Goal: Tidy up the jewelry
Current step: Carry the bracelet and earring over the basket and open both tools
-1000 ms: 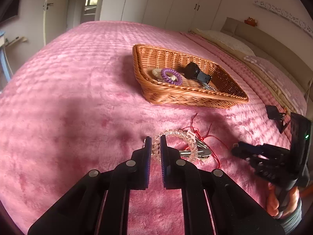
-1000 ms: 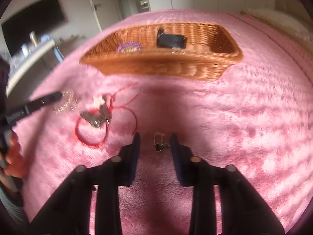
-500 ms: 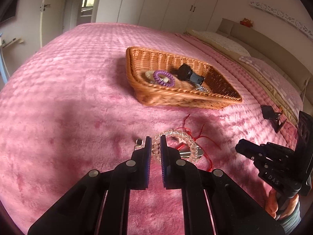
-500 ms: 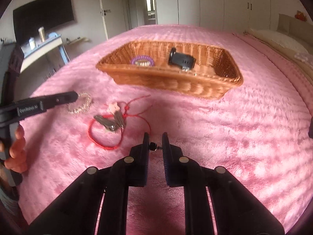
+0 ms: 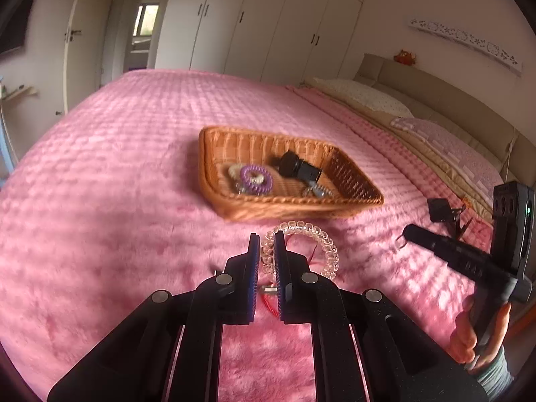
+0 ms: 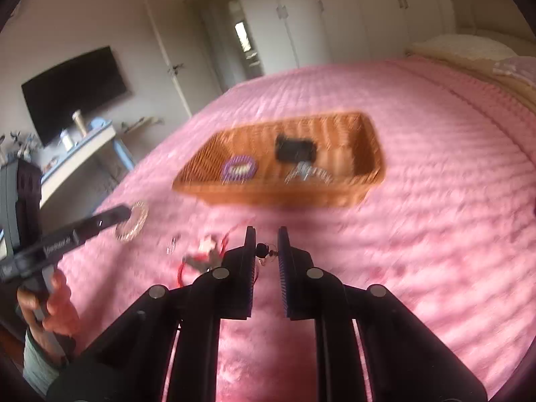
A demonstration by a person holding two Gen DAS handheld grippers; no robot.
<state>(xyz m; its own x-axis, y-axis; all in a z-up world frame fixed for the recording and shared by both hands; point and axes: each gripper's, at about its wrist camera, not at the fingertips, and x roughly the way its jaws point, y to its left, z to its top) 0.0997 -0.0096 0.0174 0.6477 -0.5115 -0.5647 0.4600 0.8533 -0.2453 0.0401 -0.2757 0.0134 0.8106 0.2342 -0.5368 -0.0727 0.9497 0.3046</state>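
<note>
1. The left claw (image 5: 267, 248), at lower centre of its view, is clenched on a clear beaded bracelet (image 5: 301, 246) lifted off the pink bed (image 5: 117, 201).
2. The right claw (image 6: 267, 251) pinches a small dark earring (image 6: 264, 250).
3. Risk: the tiny earring could slip into the plush cover, or the dangling bracelet could snag the wicker basket (image 5: 291, 206) rim.
4. Open bed surrounds the basket; the red cord with keys (image 6: 201, 259) lies beneath.

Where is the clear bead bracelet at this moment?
In the left wrist view the clear bead bracelet sits at centre, pinched in the left claw, in front of the wicker basket's near wall.
</note>
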